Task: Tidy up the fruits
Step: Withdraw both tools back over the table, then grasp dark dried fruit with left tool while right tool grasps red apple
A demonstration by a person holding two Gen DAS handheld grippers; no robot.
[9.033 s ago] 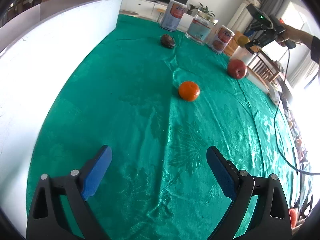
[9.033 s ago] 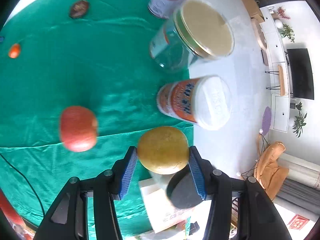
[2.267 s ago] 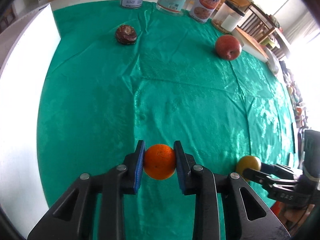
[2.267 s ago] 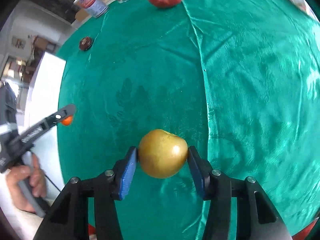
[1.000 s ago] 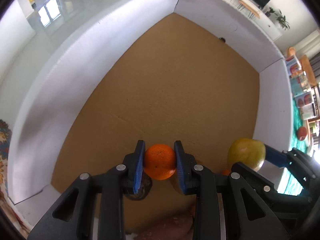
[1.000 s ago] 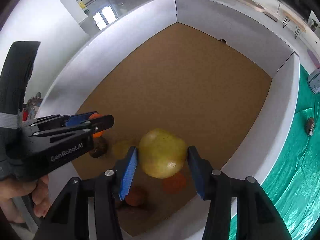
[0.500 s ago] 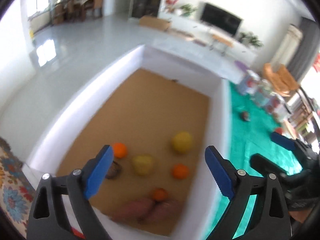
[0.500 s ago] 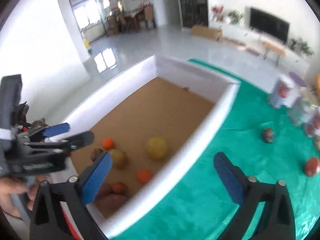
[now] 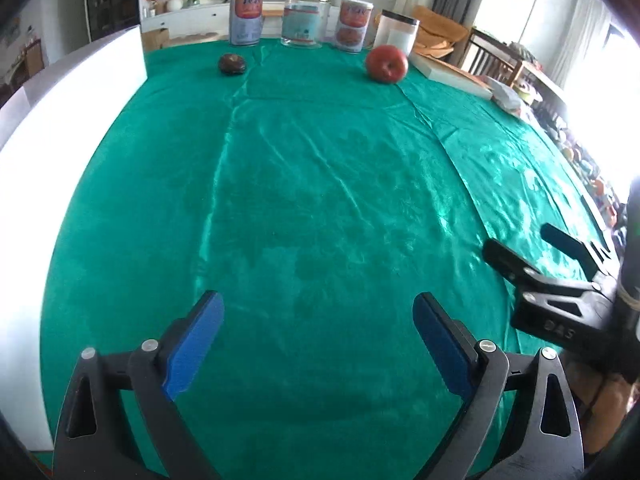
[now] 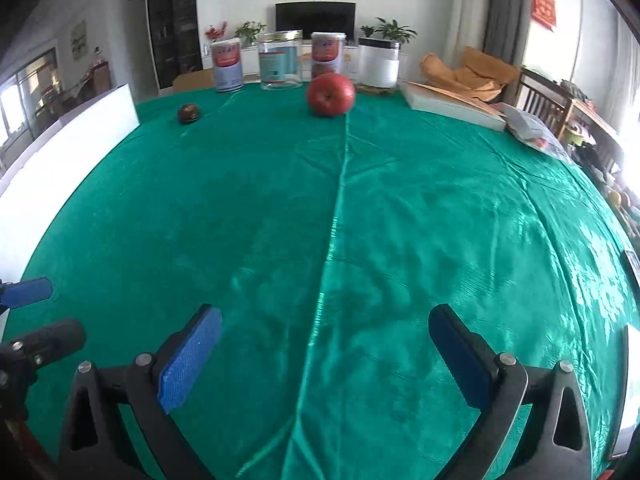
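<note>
A red apple (image 9: 387, 63) (image 10: 331, 94) and a small dark brown fruit (image 9: 232, 64) (image 10: 189, 113) lie at the far end of the green tablecloth (image 9: 320, 200). My left gripper (image 9: 318, 340) is open and empty, low over the near cloth. My right gripper (image 10: 326, 354) is open and empty too; it also shows at the right edge of the left wrist view (image 9: 560, 276). The white wall of the fruit box (image 9: 48, 128) (image 10: 68, 148) stands along the left. Its inside is hidden.
Two cans (image 9: 246, 18) (image 9: 355, 25), a glass jar (image 9: 306, 18) and a white container (image 9: 398, 34) stand in a row behind the fruits. A flat white box (image 10: 452, 110) and a plastic bag (image 10: 532, 130) lie at the far right. Chairs stand beyond the table's right edge.
Both grippers have swung away from the box and now face the far end of the table. The orange and the yellow fruit they let go into the box are out of view.
</note>
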